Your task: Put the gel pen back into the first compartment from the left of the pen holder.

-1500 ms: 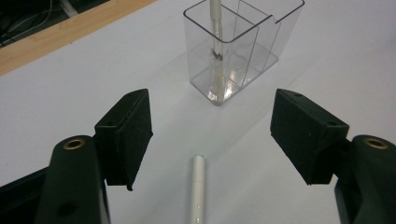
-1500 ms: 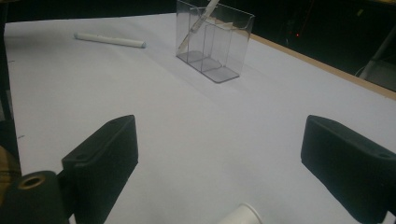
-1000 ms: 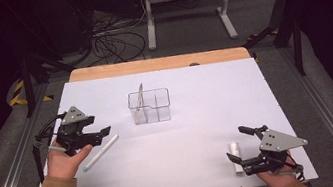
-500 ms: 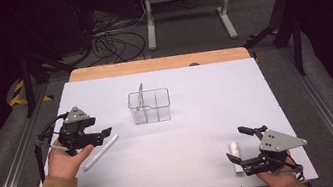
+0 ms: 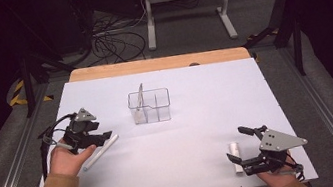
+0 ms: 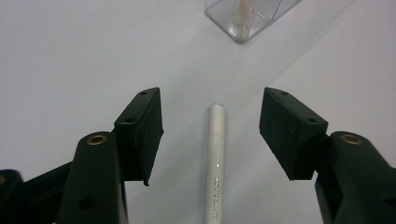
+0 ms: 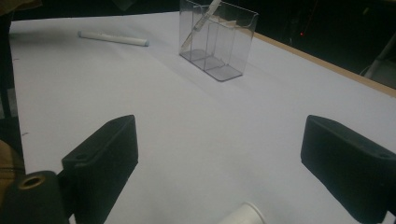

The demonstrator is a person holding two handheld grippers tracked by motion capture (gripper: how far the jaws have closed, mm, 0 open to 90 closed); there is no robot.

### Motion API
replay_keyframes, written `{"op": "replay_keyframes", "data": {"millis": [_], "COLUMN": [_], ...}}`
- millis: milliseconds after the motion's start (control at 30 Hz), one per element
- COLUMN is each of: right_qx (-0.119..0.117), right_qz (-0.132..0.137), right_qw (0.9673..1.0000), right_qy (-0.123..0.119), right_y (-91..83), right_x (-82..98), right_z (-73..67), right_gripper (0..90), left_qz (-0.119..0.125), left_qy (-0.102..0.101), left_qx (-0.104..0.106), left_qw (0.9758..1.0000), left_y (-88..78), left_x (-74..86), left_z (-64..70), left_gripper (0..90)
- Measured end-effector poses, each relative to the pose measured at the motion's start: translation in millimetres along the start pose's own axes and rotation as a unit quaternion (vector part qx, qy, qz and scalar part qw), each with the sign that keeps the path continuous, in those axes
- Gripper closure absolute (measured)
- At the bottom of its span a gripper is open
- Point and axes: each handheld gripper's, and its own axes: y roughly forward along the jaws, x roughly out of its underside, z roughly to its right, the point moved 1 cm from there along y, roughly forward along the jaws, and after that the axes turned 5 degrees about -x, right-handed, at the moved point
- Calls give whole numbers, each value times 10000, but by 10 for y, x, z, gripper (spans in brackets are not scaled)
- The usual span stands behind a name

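The left gripper (image 5: 95, 141) sits low over the white table (image 5: 199, 118) at its near left, held in a hand with a tan sleeve; its jaws have just been closing, yet they stand apart on either side of a white marker (image 5: 101, 151) that lies flat on the table between them; in the left gripper view the marker (image 6: 216, 158) runs straight up the middle, with clear table on both sides of it and neither pad (image 6: 140, 133) touching it; so the grip is half-wide and holds nothing. The marker lies slantwise, its far end pointing right and away, toward a clear plastic organiser (image 5: 150, 106) that stands near the middle of the table, well apart from the gripper; a second white pen (image 5: 140, 97) leans tilted in the organiser's left compartment.

At the near right corner the right gripper (image 5: 241, 145) rests close to the table, its jaws spread wide and empty; a short white tube (image 5: 235, 156) lies on the table between them, near the near jaw, and whether that jaw touches it I cannot tell; in the right gripper view the tube's end (image 7: 243, 214) shows low between the jaws, apart from both pads.
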Motion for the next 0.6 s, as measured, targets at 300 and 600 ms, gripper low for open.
{"op": "replay_keyframes", "data": {"millis": [300,600], "right_qx": [-23,-32], "right_qz": [7,15], "right_qw": [10000,10000], "right_qy": [6,6], "right_y": [-3,-6], "right_x": [2,2], "right_z": [4,2], "right_gripper": [116,116], "left_qz": [-474,-880], "left_qy": [-14,205], "left_qx": [241,246], "left_qw": [9986,9956], "left_y": [141,209], "left_x": [40,58], "left_z": [-65,-27], "left_gripper": [461,496]}}
